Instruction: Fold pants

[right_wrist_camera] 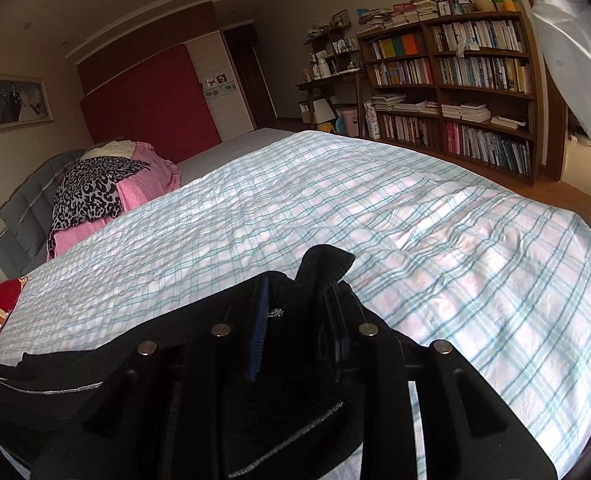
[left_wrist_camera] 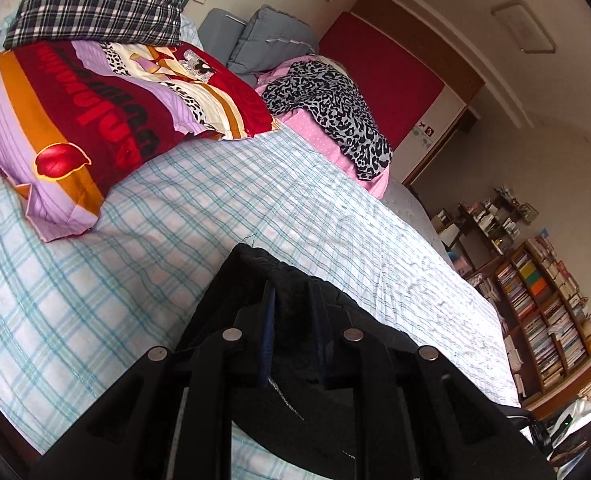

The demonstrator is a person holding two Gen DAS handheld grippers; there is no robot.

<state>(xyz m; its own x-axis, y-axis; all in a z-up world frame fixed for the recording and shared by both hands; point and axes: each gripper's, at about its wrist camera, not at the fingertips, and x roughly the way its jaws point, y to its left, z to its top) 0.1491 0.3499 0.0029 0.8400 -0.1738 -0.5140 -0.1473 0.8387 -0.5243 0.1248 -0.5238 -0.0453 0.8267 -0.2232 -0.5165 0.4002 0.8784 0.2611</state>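
Note:
The black pants [left_wrist_camera: 251,268] are held up over the bed with the blue-checked sheet [left_wrist_camera: 175,208]. My left gripper [left_wrist_camera: 291,300] is shut on a bunched edge of the pants, and cloth pokes out past the fingertips. In the right wrist view my right gripper [right_wrist_camera: 295,304] is shut on another part of the black pants [right_wrist_camera: 327,264], with a fold of cloth standing up between the fingers. More black cloth with a silver trim line [right_wrist_camera: 35,376] trails to the left below the gripper.
A red and purple pillow [left_wrist_camera: 95,120] and a checked pillow [left_wrist_camera: 95,0] lie at the bed's head. A leopard-print cloth on pink bedding [left_wrist_camera: 327,108] lies at the far side. A bookshelf [right_wrist_camera: 455,80] stands beyond the bed. A white sleeve [right_wrist_camera: 567,48] shows at right.

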